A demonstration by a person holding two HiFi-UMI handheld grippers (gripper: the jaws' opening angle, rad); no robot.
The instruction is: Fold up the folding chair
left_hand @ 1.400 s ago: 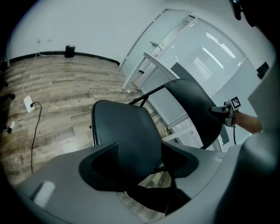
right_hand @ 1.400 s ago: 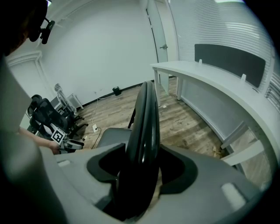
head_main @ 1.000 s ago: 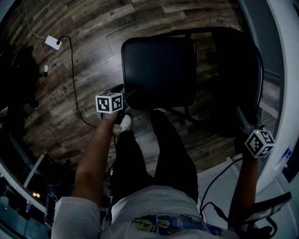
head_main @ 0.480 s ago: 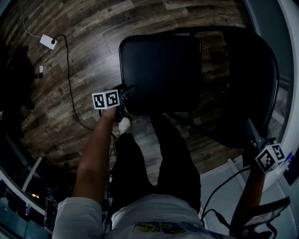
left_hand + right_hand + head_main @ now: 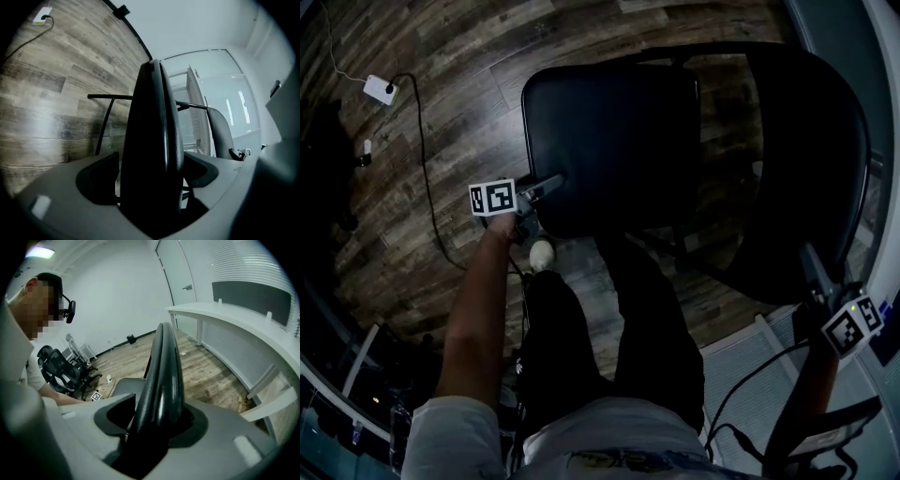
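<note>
The black folding chair stands unfolded on the wood floor, its seat [image 5: 609, 131] in the middle and its backrest [image 5: 806, 169] to the right. My left gripper [image 5: 539, 187] is at the seat's front left corner. In the left gripper view the seat's edge [image 5: 152, 131] runs between the jaws of the left gripper [image 5: 150, 173], which are opening, with a sliver of light on one side. My right gripper [image 5: 820, 277] sits on the backrest's near rim. In the right gripper view that rim [image 5: 161, 371] fills the gap of the right gripper [image 5: 154, 423].
A white power adapter [image 5: 377, 89] and its cable [image 5: 422, 169] lie on the floor at the left. The person's legs [image 5: 609, 319] and a shoe [image 5: 541, 253] stand just before the seat. A white desk [image 5: 234, 319] and office chairs [image 5: 61, 366] show in the right gripper view.
My left gripper has sunk and rolled at the seat's front left corner, with the seat edge deeper between its jaws. My right gripper has stayed on the backrest rim.
</note>
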